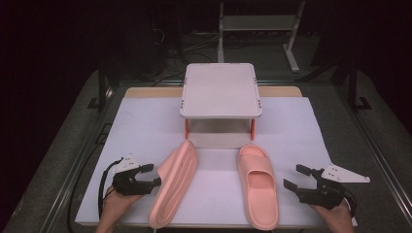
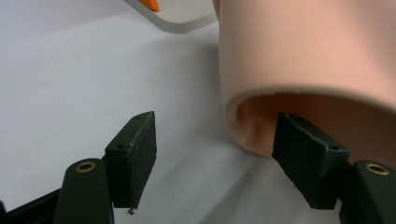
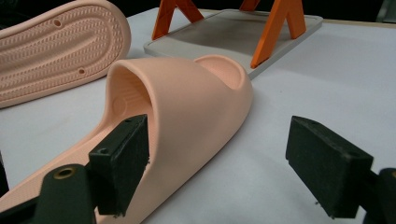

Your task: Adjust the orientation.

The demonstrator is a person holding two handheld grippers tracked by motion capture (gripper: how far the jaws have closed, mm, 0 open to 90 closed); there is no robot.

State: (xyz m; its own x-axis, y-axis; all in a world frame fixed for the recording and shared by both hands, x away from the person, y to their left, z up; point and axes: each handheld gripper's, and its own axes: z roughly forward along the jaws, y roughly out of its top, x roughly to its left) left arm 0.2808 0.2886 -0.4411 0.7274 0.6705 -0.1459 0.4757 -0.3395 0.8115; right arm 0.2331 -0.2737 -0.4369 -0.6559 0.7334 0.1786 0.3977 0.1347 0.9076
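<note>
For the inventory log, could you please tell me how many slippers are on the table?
2. One slipper lies tipped on its side, sole showing, beside the left gripper. The other slipper sits upright near the right gripper. Both lie in front of the rack.

White-covered table (image 1: 145, 126) with two pink slippers, one tipped (image 1: 174, 182), one upright (image 1: 258, 184), and a small rack (image 1: 221, 92).

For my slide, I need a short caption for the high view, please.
Two open claws, left claw and right claw, flank two pink slippers, one tipped sole-out, one upright, before a small rack.
</note>
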